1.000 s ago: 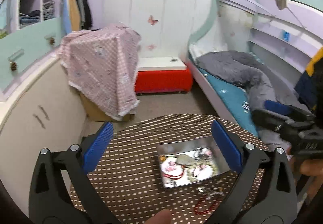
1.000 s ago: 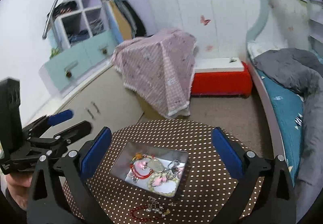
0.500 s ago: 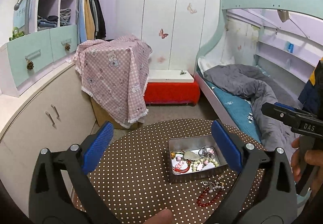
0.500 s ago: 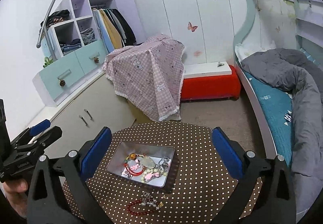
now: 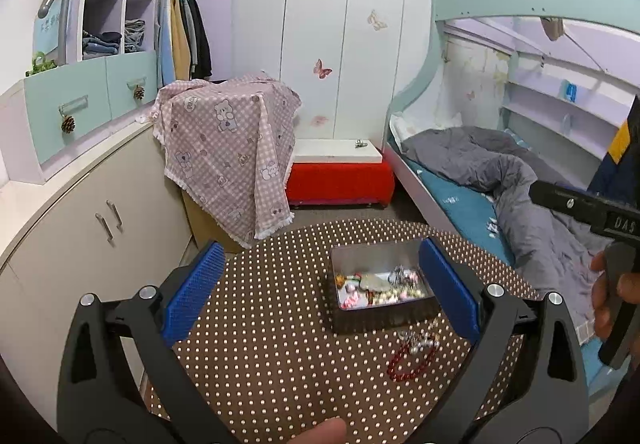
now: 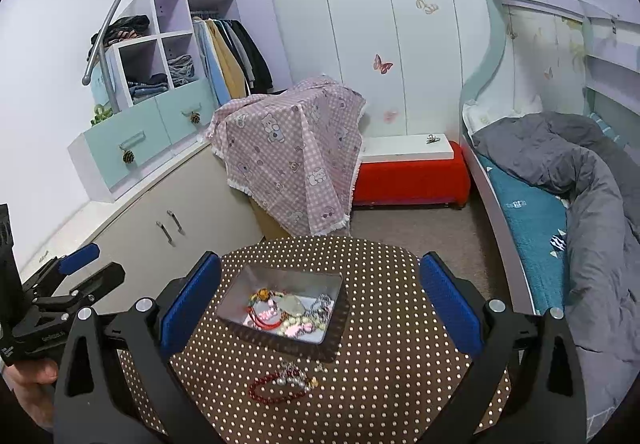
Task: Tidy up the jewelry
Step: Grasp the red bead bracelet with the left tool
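A round table [image 6: 380,356] draped in a brown cloth with pale polka dots stands in a child's bedroom, carrying a shallow metal tin [image 6: 282,302] filled with a tangle of jewelry [image 6: 292,314]: a red cord, pale and pink beads, a silver chain and a flat greenish pendant. On the cloth just in front of the tin, apart from it, lies a dark red bead bracelet [image 6: 276,388] with a small heap of silver and gold pieces [image 6: 298,376] resting against it. The right gripper [image 6: 320,296] hangs above the table with its blue-padded jaws spread wide and nothing between them, the tin framed in the gap; the left gripper [image 5: 320,292] is likewise wide apart and empty, with the same tin [image 5: 380,286] sitting toward its right-hand finger and the bracelet [image 5: 412,362] lying below it on the cloth. In the right wrist view the other tool shows at the far left, held in a hand [image 6: 30,380]; in the left wrist view a hand [image 5: 616,296] at the right edge grips a black handle. Behind the table are a box under a pink checked cloth [image 6: 296,160], a red bench with a white top [image 6: 408,172], a bunk bed with a grey duvet [image 6: 580,172], and cream cabinets [image 6: 168,220] beneath open shelving.
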The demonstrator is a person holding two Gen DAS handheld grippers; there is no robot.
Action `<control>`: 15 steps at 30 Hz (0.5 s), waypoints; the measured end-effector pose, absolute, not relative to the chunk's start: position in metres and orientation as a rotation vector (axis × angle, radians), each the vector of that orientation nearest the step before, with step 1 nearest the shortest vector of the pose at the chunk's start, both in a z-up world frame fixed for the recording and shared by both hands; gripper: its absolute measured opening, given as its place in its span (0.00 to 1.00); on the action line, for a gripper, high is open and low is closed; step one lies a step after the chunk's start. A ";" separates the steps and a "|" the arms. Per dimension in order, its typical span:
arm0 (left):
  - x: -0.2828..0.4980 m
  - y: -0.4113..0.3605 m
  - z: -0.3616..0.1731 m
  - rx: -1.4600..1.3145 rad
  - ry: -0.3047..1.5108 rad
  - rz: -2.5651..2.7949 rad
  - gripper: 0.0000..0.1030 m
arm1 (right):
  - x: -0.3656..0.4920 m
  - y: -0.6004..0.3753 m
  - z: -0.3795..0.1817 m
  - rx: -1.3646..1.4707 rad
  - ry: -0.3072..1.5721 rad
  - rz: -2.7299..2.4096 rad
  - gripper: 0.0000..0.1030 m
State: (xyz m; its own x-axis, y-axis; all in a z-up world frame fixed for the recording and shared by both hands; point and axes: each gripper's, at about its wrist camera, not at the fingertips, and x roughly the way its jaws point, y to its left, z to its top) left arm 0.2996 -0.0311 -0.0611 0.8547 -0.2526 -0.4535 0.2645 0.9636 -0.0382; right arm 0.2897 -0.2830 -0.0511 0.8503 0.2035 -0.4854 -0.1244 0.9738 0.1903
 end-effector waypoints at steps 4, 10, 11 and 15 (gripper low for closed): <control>0.294 -0.035 -0.075 0.052 0.496 -0.287 0.93 | 0.276 -0.289 -0.059 0.178 0.527 0.162 0.93; 0.291 -0.039 -0.109 0.065 0.574 -0.315 0.93 | 0.267 -0.295 -0.079 0.204 0.564 0.142 0.93; 0.290 -0.041 -0.113 0.069 0.583 -0.319 0.93 | 0.267 -0.295 -0.083 0.206 0.576 0.139 0.93; 0.293 -0.052 -0.135 0.095 0.632 -0.333 0.93 | 0.267 -0.297 -0.098 0.231 0.610 0.132 0.93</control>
